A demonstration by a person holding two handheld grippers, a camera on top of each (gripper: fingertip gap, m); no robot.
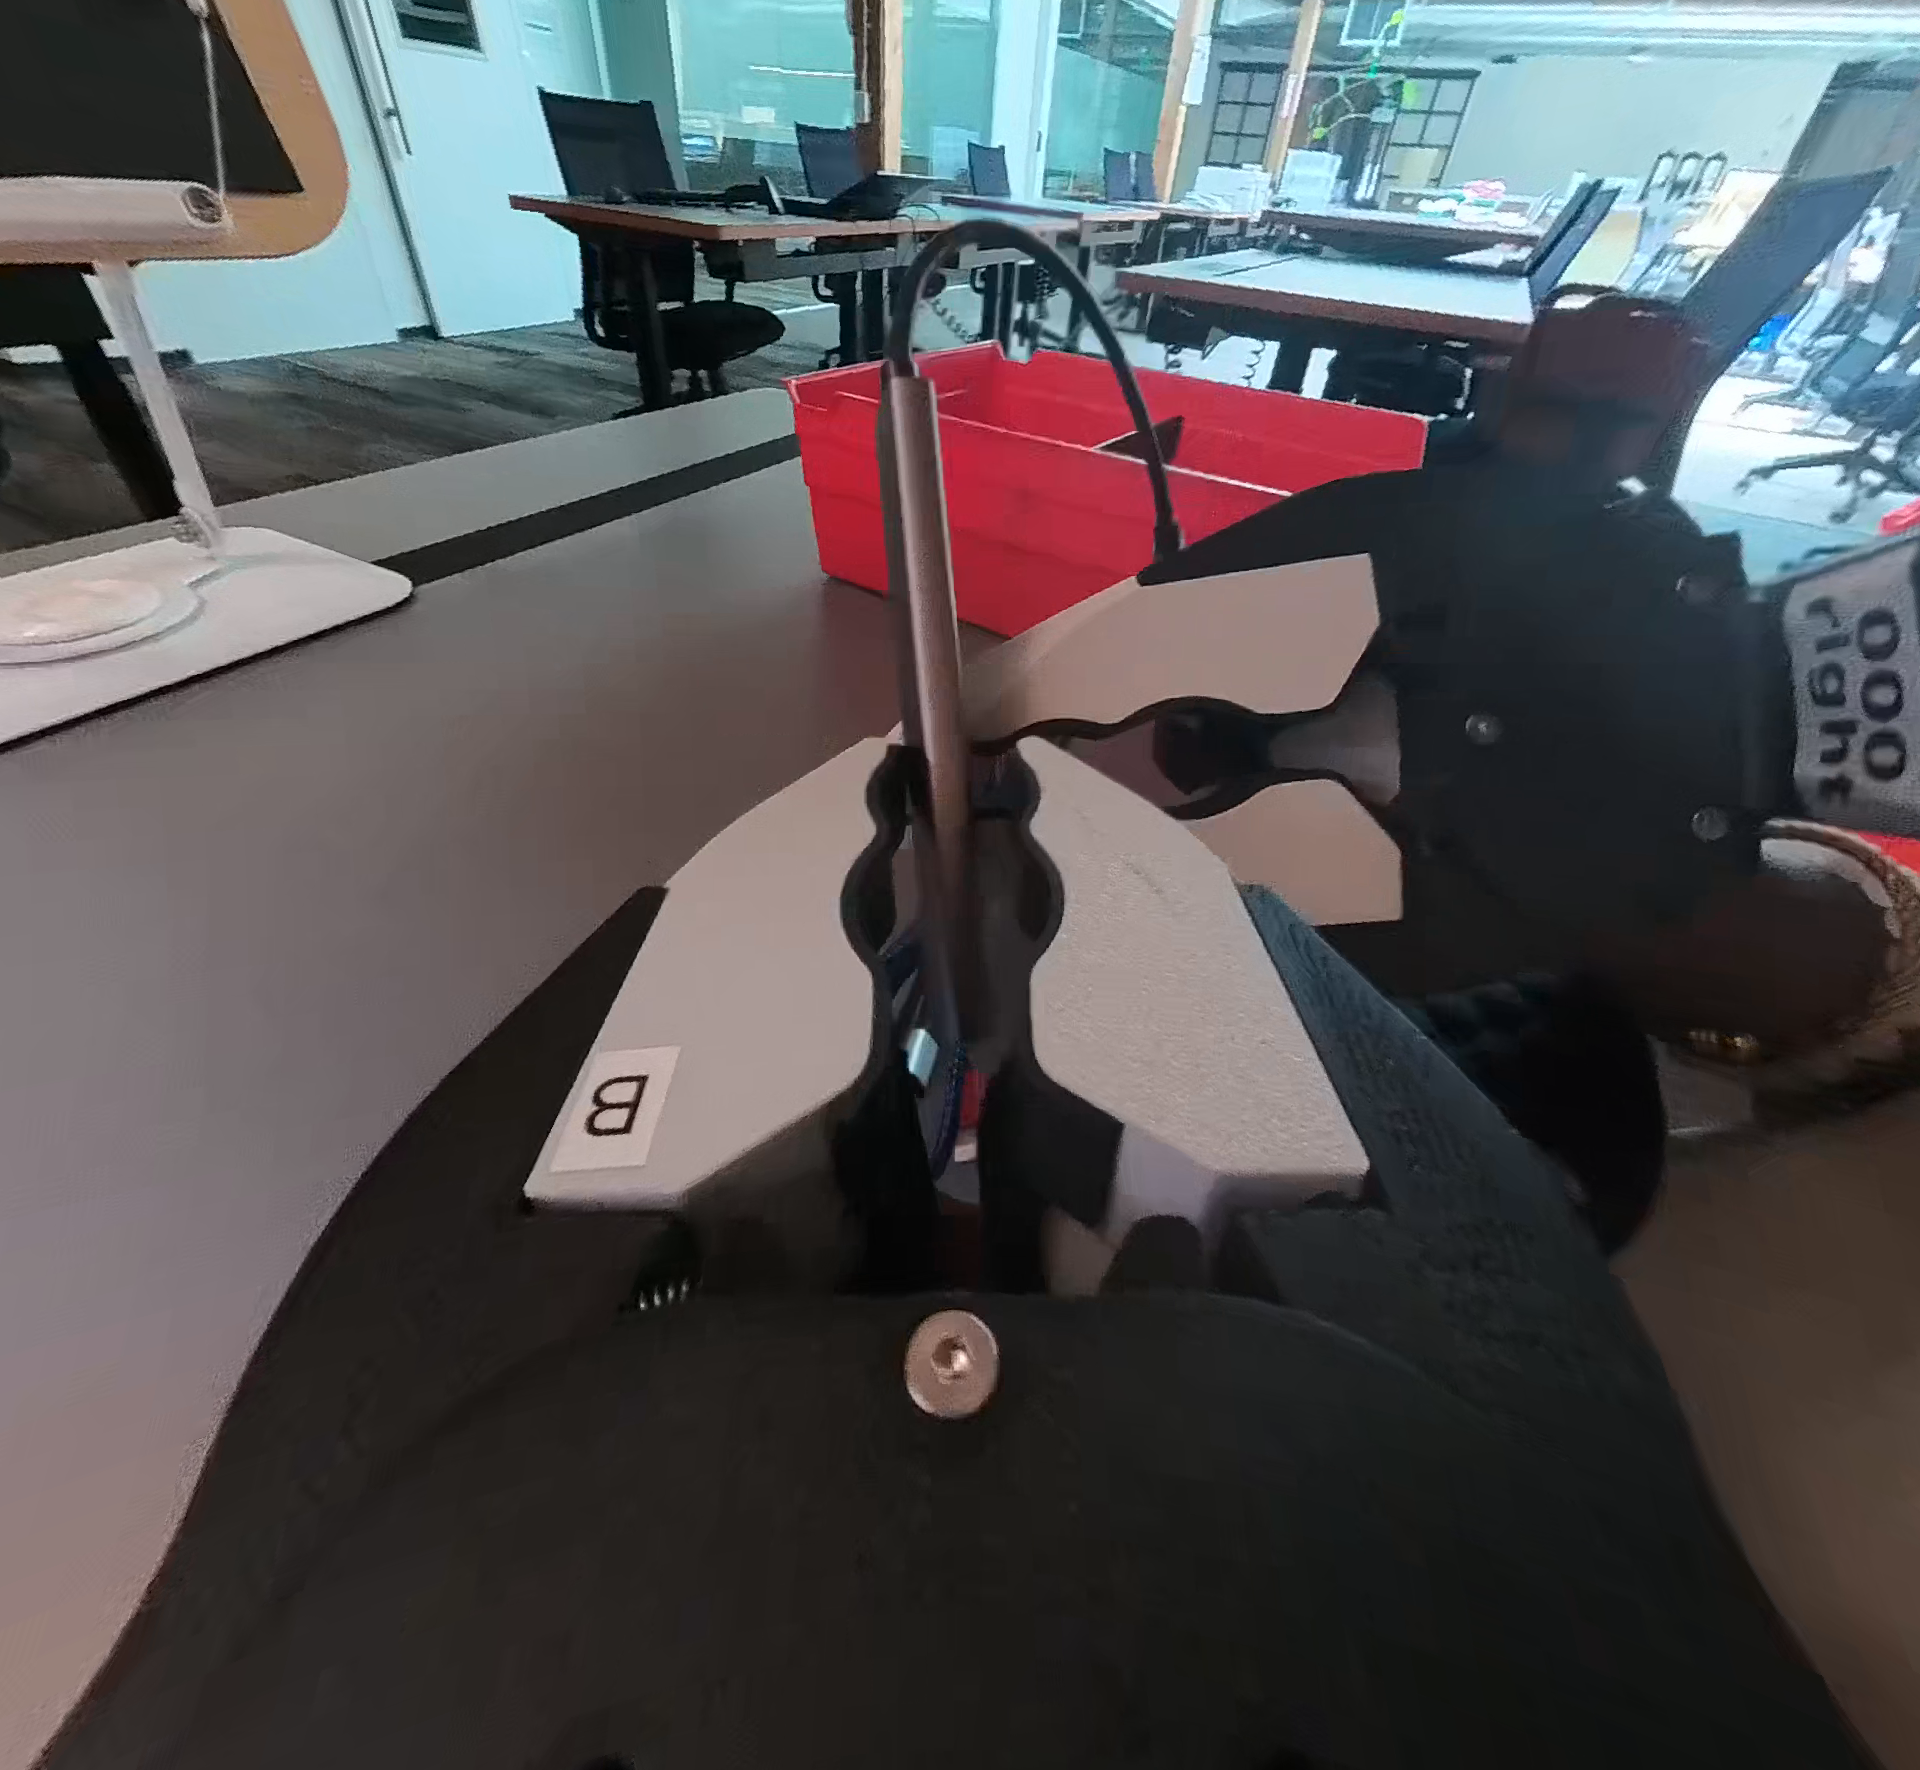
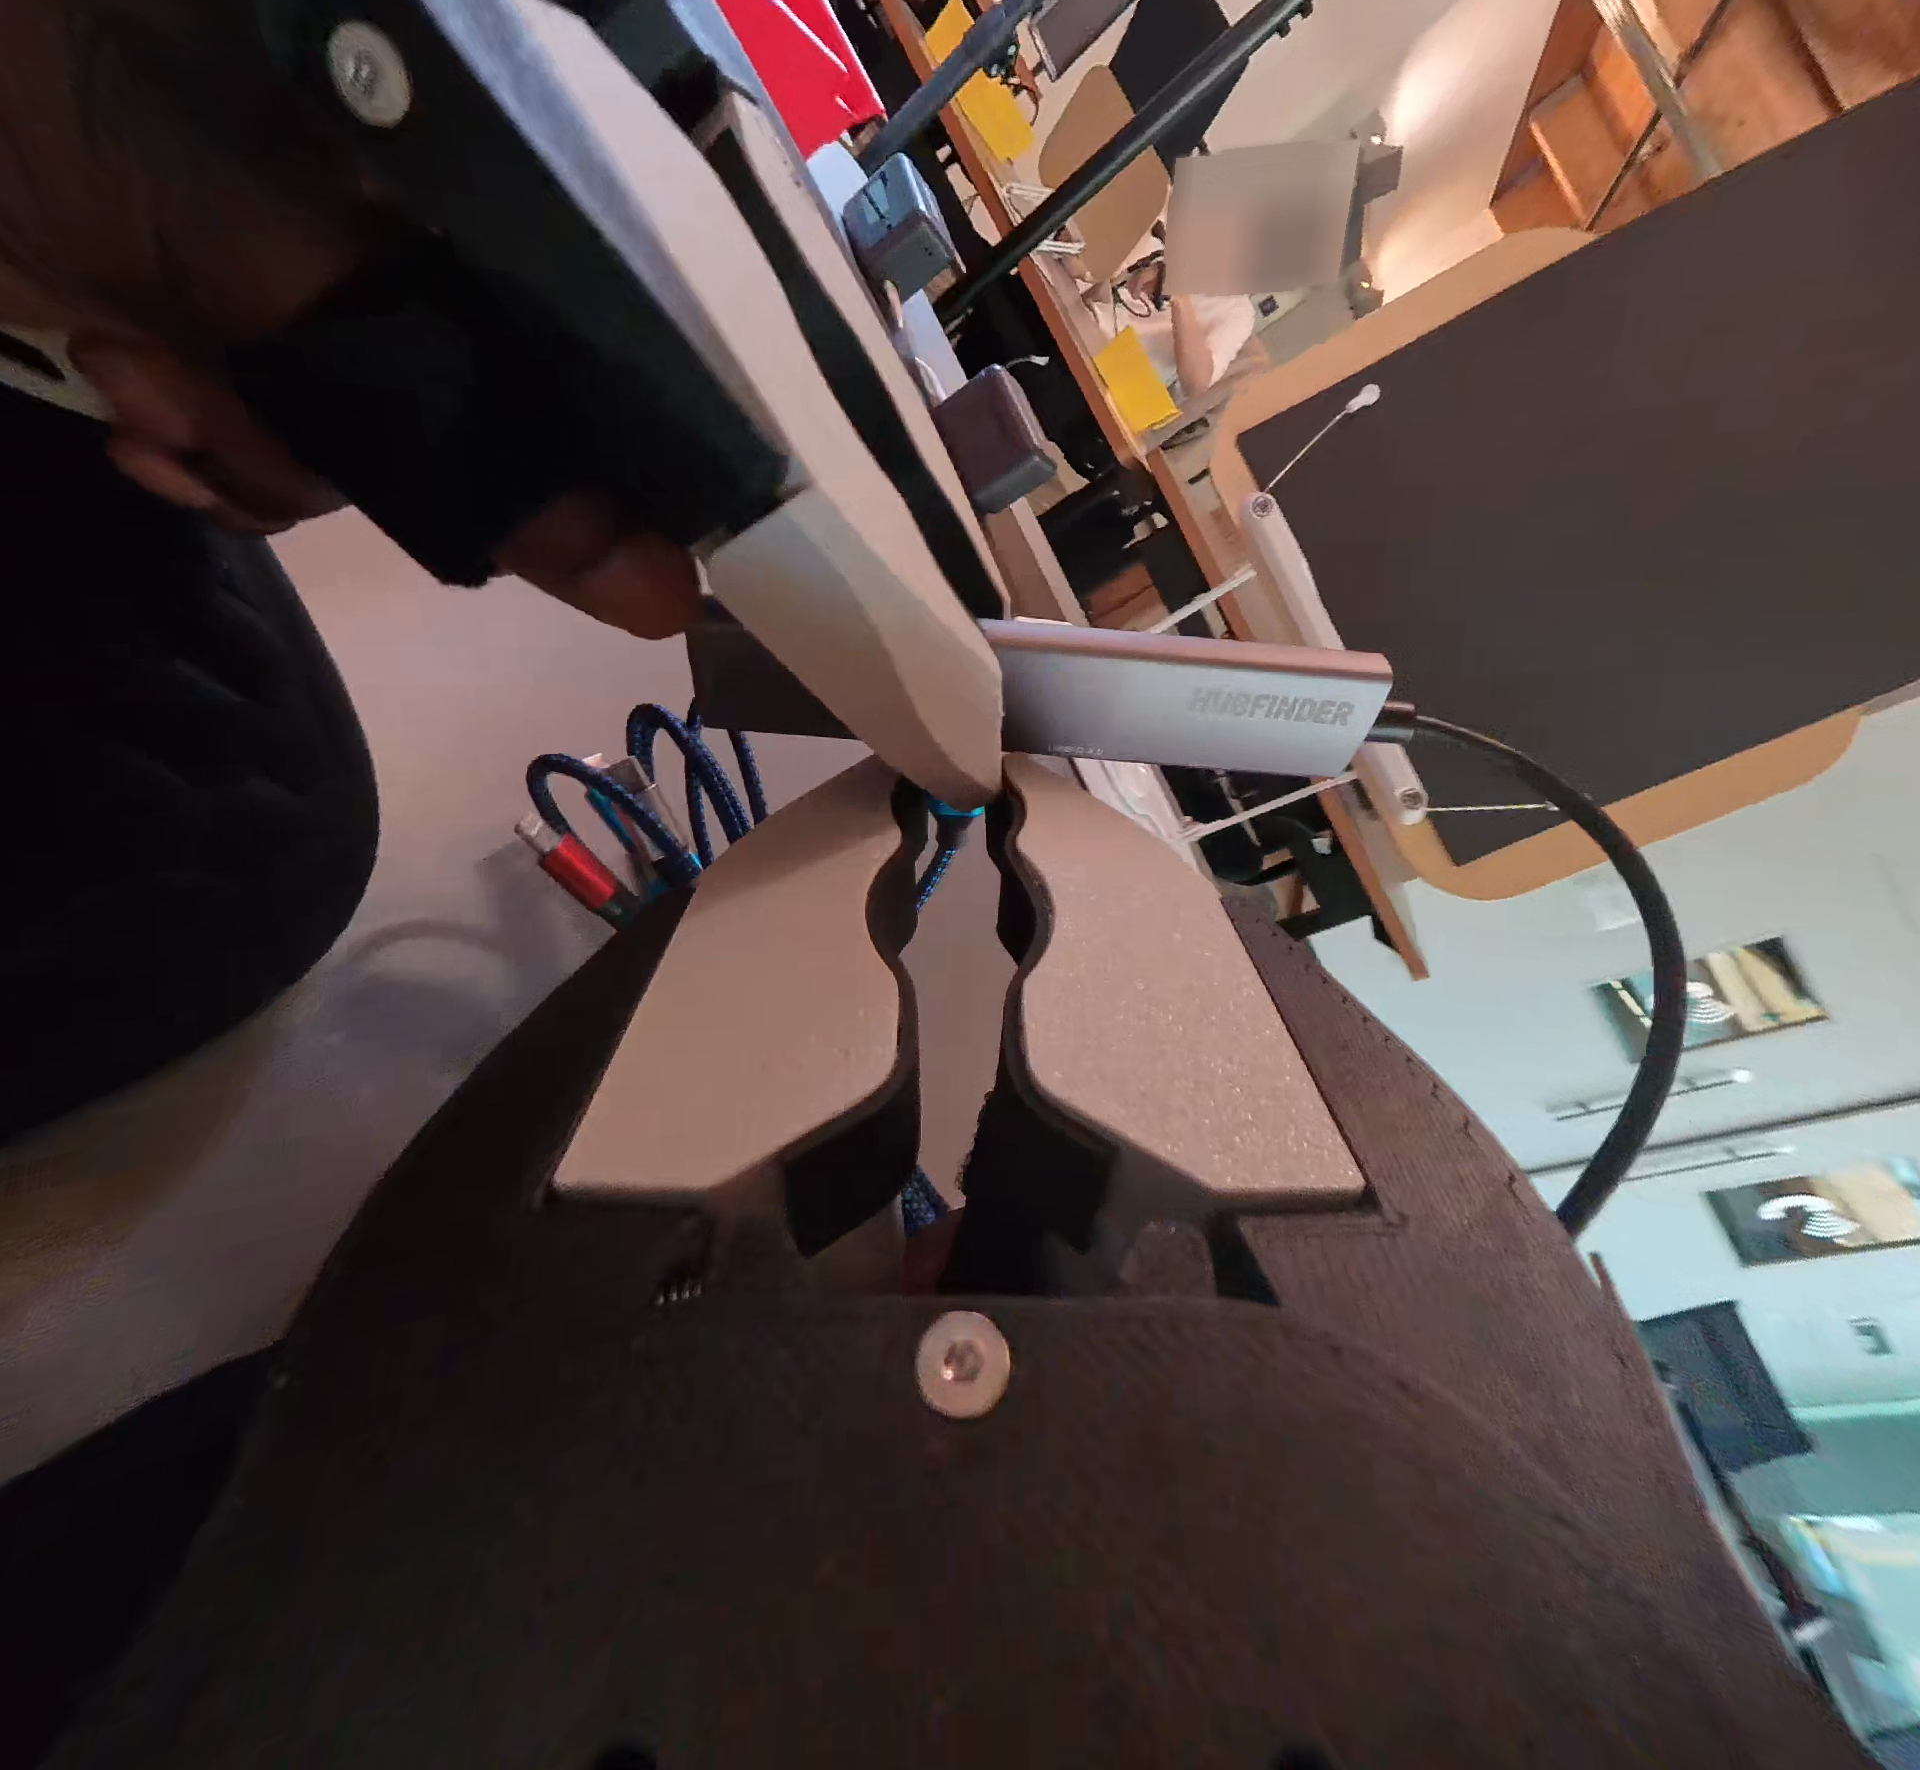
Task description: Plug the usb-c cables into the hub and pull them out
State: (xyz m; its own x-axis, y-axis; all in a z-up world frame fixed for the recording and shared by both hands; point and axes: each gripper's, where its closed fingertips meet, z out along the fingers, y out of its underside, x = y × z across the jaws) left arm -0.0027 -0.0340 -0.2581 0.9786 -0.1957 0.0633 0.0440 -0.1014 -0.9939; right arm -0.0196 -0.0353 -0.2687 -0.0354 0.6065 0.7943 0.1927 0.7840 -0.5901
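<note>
Hub (image 1: 928,598) sits clamped edge-on in the left gripper (image 1: 951,764), lifted off the bench (image 1: 468,733) with its long body sticking out past the fingertips. Holding it up this way likely leaves its port edge free for the other tool. Left jaws are nearly closed, pinching the hub's thin sides. Hub's own black lead (image 2: 1621,889) loops away from the far end, slack, so it doesn't drag.

Right gripper (image 2: 951,811) comes in from the side, at right angles to the hub, jaws almost closed on a blue braided cable (image 2: 940,853) just behind its plug. Plug tip meets the hub's edge right at the left fingertip; whether it's seated I can't tell, the contact is hidden.

Spare cables (image 2: 623,837), blue and red, hang bunched below the hub. Red bin (image 1: 1039,515) sits toward the bench's far edge, well apart.
</note>
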